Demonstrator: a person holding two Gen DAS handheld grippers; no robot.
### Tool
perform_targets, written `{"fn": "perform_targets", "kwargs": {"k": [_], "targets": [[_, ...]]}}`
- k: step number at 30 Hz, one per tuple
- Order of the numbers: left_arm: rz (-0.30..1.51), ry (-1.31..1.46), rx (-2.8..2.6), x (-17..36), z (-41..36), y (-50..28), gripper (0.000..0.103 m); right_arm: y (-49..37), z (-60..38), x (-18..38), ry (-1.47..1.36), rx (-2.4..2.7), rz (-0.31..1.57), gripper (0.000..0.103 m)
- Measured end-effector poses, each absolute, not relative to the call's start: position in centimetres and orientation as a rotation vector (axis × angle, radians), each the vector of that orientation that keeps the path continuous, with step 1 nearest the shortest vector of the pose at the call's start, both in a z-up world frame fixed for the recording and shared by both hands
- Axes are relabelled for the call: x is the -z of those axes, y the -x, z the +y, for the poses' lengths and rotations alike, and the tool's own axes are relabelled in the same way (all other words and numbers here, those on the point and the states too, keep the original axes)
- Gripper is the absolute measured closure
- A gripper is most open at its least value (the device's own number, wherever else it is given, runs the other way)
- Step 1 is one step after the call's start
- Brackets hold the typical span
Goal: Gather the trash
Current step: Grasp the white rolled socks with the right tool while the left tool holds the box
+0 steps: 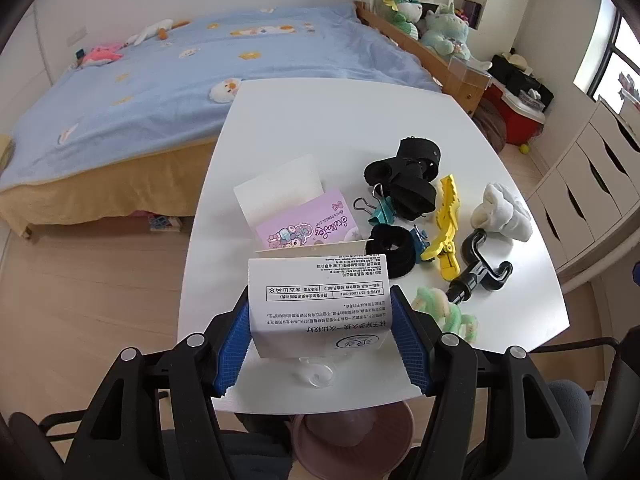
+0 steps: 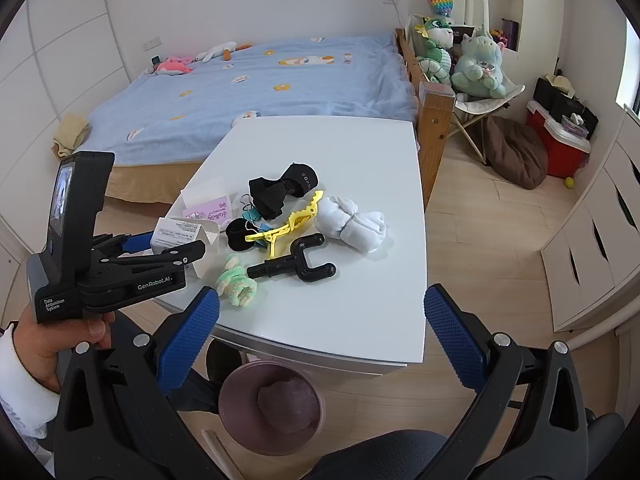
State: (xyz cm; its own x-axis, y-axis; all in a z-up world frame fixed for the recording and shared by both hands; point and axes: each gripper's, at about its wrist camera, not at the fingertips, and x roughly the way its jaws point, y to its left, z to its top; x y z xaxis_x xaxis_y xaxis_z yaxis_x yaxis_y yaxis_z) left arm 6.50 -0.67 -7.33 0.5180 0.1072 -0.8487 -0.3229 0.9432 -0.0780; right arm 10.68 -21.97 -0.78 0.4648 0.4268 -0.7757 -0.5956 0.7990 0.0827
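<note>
Left gripper (image 1: 320,336) pinching white printed paper label (image 1: 319,300) at near left table (image 1: 320,120) edge, right gripper (image 2: 320,332) spread wide, empty, above pink bin (image 2: 272,404) on floor

Walls: plain white, with sockets above the bed (image 2: 260,92).
Floor: pale wood planks (image 2: 488,232).
Bed: blue blanket with small duck and flower patches, tan skirt, wooden end frame (image 2: 430,120).
Surface: white square top (image 2: 352,312) standing at the bed's foot.
Drawers: white unit (image 2: 592,248) along the right wall.
Shelves: white alcove (image 2: 496,4) behind plush toys (image 2: 478,66).
Window: bright daylight at far right (image 1: 618,64).
</note>
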Motion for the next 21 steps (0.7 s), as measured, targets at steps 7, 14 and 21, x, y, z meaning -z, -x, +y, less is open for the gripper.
{"fn": "perform_targets", "kwargs": {"k": [7, 14, 21], "targets": [[0.941, 0.216, -0.209, 5.5, -0.6, -5.4, 0.040, -10.9, -21.9, 0.8, 0.200, -0.640, 0.893, 0.003], [0.898, 0.195, -0.175, 3.8, -0.6, -5.0, 0.040, -12.4, -21.4, 0.6, 0.182, -0.646, 0.910, 0.003], [0.877, 0.178, -0.141, 3.0, -0.8, -4.6, 0.040, -16.0, -20.0, 0.9, 0.201, -0.629, 0.959, 0.003]]}}
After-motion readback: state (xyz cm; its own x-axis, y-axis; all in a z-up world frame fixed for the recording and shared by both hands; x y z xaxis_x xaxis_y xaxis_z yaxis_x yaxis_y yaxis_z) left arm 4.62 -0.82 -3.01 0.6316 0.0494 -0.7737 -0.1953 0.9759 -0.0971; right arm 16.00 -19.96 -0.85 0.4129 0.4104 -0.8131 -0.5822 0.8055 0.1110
